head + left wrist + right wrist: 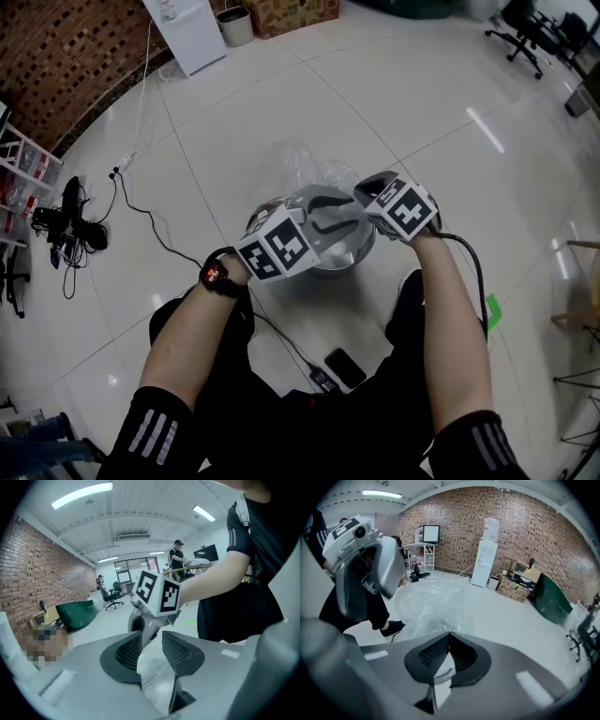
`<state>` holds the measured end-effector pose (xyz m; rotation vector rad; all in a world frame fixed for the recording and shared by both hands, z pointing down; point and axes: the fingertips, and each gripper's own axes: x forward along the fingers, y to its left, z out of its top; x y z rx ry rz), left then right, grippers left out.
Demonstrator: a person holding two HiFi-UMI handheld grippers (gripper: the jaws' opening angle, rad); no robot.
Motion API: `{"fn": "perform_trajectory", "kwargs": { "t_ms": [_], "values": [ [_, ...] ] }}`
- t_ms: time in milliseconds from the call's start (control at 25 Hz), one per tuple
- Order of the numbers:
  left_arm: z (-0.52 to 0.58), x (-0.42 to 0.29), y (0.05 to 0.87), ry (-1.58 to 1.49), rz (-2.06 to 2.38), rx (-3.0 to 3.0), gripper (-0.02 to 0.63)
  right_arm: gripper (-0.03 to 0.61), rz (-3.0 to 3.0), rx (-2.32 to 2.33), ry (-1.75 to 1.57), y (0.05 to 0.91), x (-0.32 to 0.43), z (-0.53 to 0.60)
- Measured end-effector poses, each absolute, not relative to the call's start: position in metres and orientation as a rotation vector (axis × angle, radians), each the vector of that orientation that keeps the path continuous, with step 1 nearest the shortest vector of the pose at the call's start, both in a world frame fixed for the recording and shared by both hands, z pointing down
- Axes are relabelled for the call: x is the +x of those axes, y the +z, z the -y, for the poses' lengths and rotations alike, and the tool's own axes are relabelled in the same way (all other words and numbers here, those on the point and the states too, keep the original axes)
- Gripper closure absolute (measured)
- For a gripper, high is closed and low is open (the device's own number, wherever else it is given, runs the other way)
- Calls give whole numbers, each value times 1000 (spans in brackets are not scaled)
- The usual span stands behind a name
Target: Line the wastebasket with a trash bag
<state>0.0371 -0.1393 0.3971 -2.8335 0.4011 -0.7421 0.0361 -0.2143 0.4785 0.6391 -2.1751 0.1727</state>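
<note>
A metal wastebasket (349, 257) stands on the floor between the person's feet, and a clear trash bag (305, 161) billows over its far side. My right gripper (364, 192) is over the basket's right rim; in the right gripper view its jaws (449, 634) are shut, with the bag's film (431, 604) spreading out from their tips. My left gripper (326, 214) hovers over the basket's near left. Its jaws (151, 637) stand apart, a loose fold of film (157, 679) lies low in the gap, and the pads do not press on it.
A phone (345, 367) and a cable lie on the tiles by the person's legs. Cables and a power strip (77, 223) sit at the left. A white water dispenser (186, 33), a small bin (235, 25) and a cardboard box (292, 13) line the far brick wall.
</note>
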Motion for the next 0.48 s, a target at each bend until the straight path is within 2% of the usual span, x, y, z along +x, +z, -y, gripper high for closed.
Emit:
{"fn": "perform_trajectory", "kwargs": {
  "t_ms": [200,280,480],
  "values": [
    [192,-27,406,-963,-733,-2752,486,571,2098,586,183,500,51,203],
    [206,-55,426,-1127,-828,-2755,453,571,2081,569,186,506,53,199],
    [193,-78,491,-1454,-739,-2907,444,571,2044,486,189,530,41,185]
  ]
}}
